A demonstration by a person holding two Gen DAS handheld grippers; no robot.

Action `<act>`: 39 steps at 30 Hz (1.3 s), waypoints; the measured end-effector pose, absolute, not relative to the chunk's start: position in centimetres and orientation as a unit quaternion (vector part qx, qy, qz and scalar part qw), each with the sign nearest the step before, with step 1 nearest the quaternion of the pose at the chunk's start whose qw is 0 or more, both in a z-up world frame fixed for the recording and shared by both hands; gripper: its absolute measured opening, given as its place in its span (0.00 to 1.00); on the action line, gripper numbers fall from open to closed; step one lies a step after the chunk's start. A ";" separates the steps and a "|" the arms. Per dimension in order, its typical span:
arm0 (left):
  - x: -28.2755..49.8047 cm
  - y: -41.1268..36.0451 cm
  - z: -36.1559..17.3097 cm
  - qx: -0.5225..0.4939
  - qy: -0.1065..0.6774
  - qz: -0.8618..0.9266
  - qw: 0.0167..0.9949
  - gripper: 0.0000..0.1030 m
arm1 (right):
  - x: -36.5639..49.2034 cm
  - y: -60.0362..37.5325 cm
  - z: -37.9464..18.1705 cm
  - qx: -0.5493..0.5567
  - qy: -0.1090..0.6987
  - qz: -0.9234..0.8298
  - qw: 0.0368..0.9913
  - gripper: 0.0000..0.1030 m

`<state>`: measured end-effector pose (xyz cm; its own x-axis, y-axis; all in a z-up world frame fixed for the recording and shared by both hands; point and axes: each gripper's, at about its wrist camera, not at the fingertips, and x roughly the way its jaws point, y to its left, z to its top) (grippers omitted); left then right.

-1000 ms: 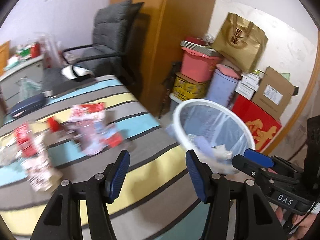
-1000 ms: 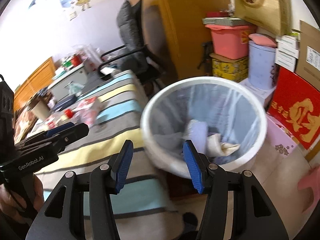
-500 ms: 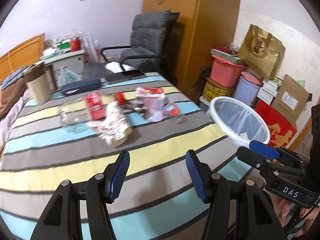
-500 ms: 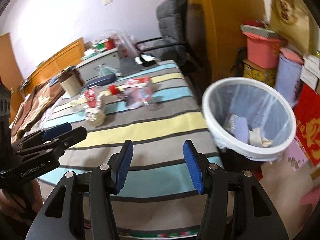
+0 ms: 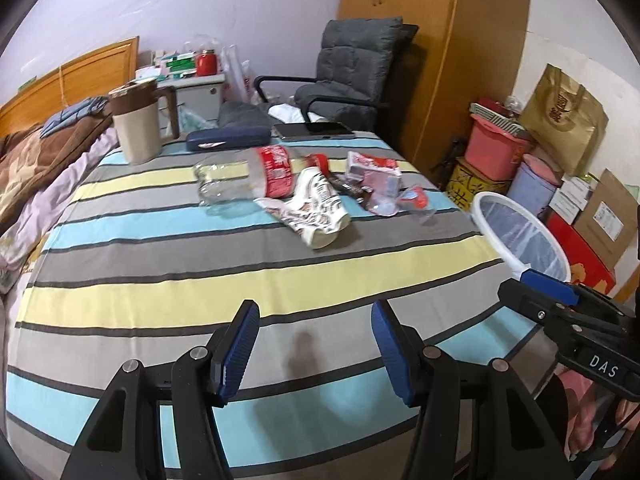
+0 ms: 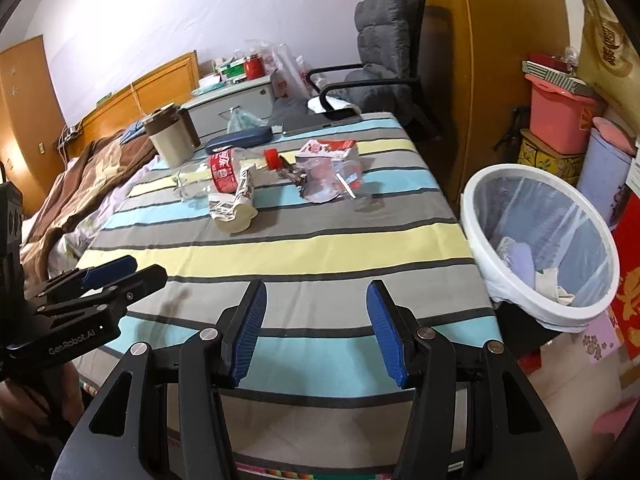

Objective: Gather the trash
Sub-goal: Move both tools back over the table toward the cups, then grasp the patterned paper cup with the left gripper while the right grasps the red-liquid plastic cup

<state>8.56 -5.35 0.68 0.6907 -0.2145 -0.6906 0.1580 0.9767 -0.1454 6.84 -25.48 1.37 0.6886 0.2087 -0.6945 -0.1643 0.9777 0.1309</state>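
**Both hand-held grippers released over near edge, trash piled toward far end**

Left hand-held gripper point(image 5: 312, 344) spread wide, nothing between the blue pads, hovering over near edge of striped counter point(image 5: 240, 280). Right hand-held gripper point(image 6: 314, 328) likewise released and holding nothing, over near edge toward the right corner. Each visible in the other's view: right one at lower right point(image 5: 560, 316), left one at lower left point(image 6: 96, 280).

Trash clustered toward far end of counter, well apart from both grippers:
- crushed clear bottle point(image 5: 244, 180) with red label, lying on its side, left of the pile
- crumpled paper cup point(image 5: 316, 212), on its side, touching the bottle, nearest item
- red-and-white wrapper point(image 5: 374, 172) and torn plastic bits just right of the cup, near right edge

White bin point(image 6: 540, 248) with clear liner off the right edge of counter, tilted toward camera, some scraps already inside.

Beige jug point(image 5: 140, 124) upright at far left corner; dark blue case point(image 5: 228, 140) and tablet point(image 5: 314, 130) along far edge. Grey chair point(image 5: 348, 76) beyond far edge.
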 end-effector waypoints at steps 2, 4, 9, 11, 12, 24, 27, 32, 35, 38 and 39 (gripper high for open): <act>8.7 -5.2 0.5 -0.038 0.384 -0.097 0.917 0.56 | 7.1 -25.3 1.2 0.028 0.386 0.102 0.917 0.53; 8.9 -4.9 0.3 -0.047 0.389 -0.099 0.915 0.56 | 7.4 -25.1 1.1 0.027 0.388 0.105 0.915 0.53; 9.7 -4.9 0.0 -0.055 0.393 -0.096 0.913 0.56 | 8.0 -24.6 0.8 0.020 0.391 0.112 0.913 0.53; 10.0 -5.1 0.2 -0.054 0.392 -0.093 0.914 0.56 | 8.4 -24.5 0.8 0.015 0.392 0.113 0.913 0.53; 10.2 -5.2 0.3 -0.053 0.391 -0.094 0.914 0.56 | 8.6 -24.5 0.7 0.014 0.393 0.115 0.912 0.53; 14.4 -5.7 0.1 -0.064 0.397 -0.097 0.910 0.56 | 11.2 -25.5 0.4 0.006 0.399 0.113 0.910 0.53; 15.5 -5.9 0.0 -0.072 0.398 -0.100 0.909 0.56 | 12.1 -25.9 0.3 0.002 0.401 0.112 0.909 0.53; 17.1 -6.5 -0.4 -0.081 0.401 -0.097 0.907 0.56 | 13.8 -26.5 -0.1 -0.002 0.407 0.113 0.906 0.53; 18.1 -6.5 -0.6 -0.087 0.402 -0.093 0.907 0.56 | 14.7 -26.8 -0.2 -0.002 0.410 0.113 0.905 0.53; 18.9 -6.3 -0.9 -0.097 0.402 -0.086 0.907 0.64 | 15.7 -27.0 -0.4 -0.002 0.415 0.114 0.903 0.53; 19.2 -6.3 -1.0 -0.101 0.402 -0.086 0.906 0.70 | 15.9 -27.0 -0.4 -0.003 0.416 0.113 0.902 0.53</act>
